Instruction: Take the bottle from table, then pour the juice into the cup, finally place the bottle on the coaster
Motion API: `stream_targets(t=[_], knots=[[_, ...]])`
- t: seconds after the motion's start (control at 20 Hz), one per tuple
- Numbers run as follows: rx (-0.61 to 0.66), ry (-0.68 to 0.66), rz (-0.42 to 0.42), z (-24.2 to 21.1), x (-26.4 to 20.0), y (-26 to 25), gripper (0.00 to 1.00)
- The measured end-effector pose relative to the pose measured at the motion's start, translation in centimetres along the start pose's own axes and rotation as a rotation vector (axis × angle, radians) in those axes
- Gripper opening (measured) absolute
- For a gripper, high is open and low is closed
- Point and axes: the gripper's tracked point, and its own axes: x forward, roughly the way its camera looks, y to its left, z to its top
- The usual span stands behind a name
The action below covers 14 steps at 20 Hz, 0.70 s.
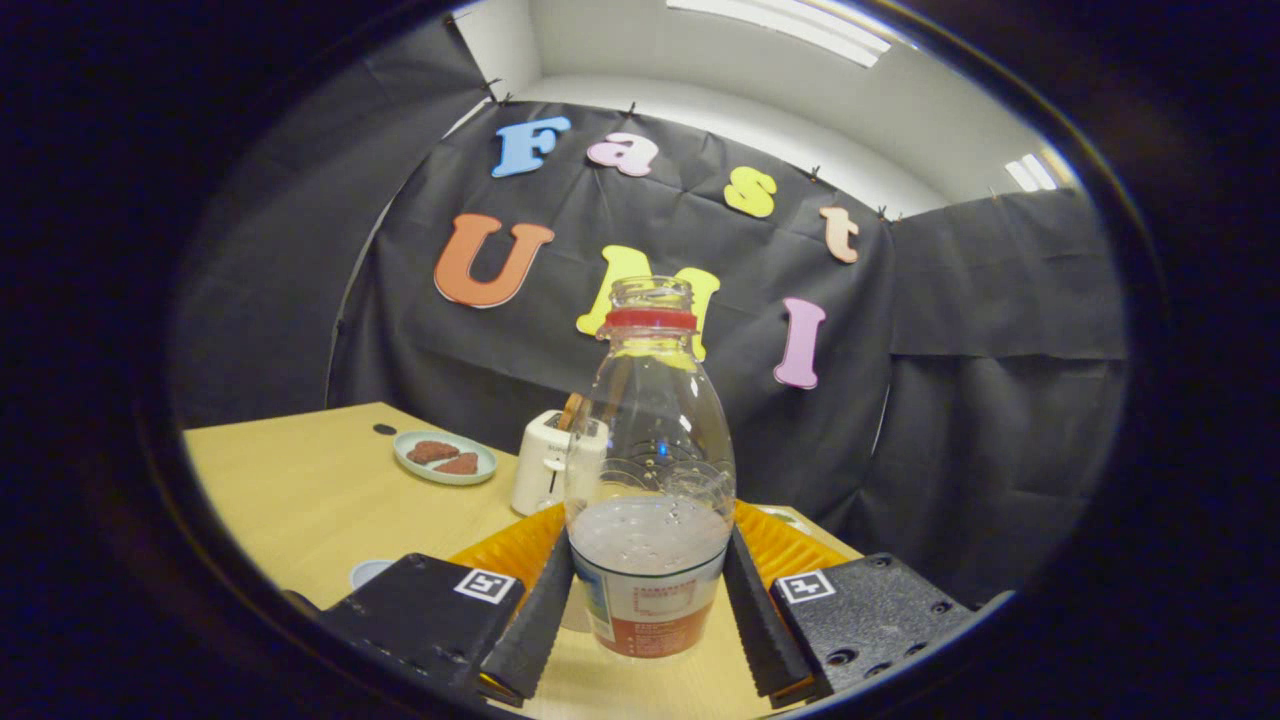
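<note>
Clear plastic forms the uncapped juice bottle (648, 470), which has a red neck ring and a printed label band and stands upright at the lower centre of the frame, with pale juice filling its lower part. The tool (648, 610) pinches it: both fingers (535, 620) press against the bottle's sides at label height, one on each flank. The bottle's base seems to hover just over the light wooden table (300, 500), though contact there is hard to judge. Directly behind the bottle, an orange ribbed round coaster (790, 545) lies on the table and shows on both sides of it. To the left of centre, a white toaster (540, 465) stands with a slice poking from its top. Further left, a pale green plate (445, 458) carries two brown biscuits (443, 457). At the lower left, just beside the tool's body, the rim of a small white cup (368, 572) peeks out.
</note>
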Motion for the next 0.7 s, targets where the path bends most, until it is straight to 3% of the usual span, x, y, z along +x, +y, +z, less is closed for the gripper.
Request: stream_targets(t=[0.2,0.4,0.7], knots=[[0.076,-0.016,0.059,0.5,3.3,1.2,0.8],[0.145,0.035,0.095,-2.1,6.6,1.7,0.8],[0.222,0.098,0.065,-6.5,11.9,1.1,0.8]])
